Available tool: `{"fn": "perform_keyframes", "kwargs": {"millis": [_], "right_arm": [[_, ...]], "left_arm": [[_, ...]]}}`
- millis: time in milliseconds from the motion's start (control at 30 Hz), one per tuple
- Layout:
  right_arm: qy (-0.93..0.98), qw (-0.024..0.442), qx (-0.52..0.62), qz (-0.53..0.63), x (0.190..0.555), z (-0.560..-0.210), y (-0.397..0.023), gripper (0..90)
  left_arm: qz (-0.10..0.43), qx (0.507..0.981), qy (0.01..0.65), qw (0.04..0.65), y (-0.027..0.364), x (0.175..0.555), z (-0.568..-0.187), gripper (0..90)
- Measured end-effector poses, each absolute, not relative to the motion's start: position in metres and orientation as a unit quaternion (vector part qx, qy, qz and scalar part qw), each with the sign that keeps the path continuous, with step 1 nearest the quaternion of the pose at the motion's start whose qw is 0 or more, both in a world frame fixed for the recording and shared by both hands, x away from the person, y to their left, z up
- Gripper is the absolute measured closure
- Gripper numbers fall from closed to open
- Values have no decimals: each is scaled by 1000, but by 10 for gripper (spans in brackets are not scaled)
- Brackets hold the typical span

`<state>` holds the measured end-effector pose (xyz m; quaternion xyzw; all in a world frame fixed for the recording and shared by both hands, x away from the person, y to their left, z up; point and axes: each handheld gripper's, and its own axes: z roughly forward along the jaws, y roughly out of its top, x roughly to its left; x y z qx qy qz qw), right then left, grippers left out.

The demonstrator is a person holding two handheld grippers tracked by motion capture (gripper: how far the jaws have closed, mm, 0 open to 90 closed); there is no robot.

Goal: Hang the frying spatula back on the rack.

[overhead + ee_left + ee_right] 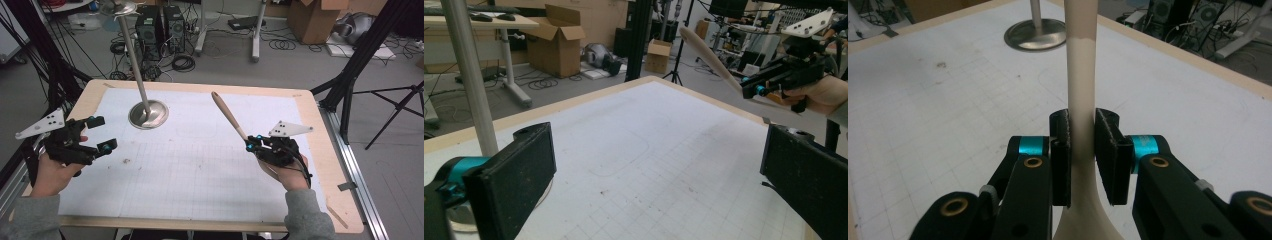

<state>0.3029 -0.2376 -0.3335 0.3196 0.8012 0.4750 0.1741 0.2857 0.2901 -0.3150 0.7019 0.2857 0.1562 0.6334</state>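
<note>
My right gripper (250,142) is shut on a wooden spoon (229,116), held above the right half of the table. Its handle slants up and to the left. In the right gripper view the pads (1108,150) press on the pale handle (1082,65) just above where it widens into the bowl. My left gripper (103,133) hovers over the table's left edge, jaws wide open with nothing between them. The left gripper view looks across the white gridded mat (654,150), past its own open gripper (654,175), to the right gripper (754,90) and the spoon (709,55).
A metal stand with a round base (148,114) and a tall pole (131,50) is at the back left of the mat (200,165). Beyond the table are tripod legs (395,105), cardboard boxes (315,20) and cables on the floor.
</note>
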Motion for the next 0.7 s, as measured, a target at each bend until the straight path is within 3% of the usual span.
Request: {"fn": "perform_keyframes", "kwargs": {"millis": [700], "right_arm": [[801, 188, 292, 488, 328, -297, -206, 776]], "left_arm": [[164, 700, 289, 632, 295, 280, -319, 18]]}}
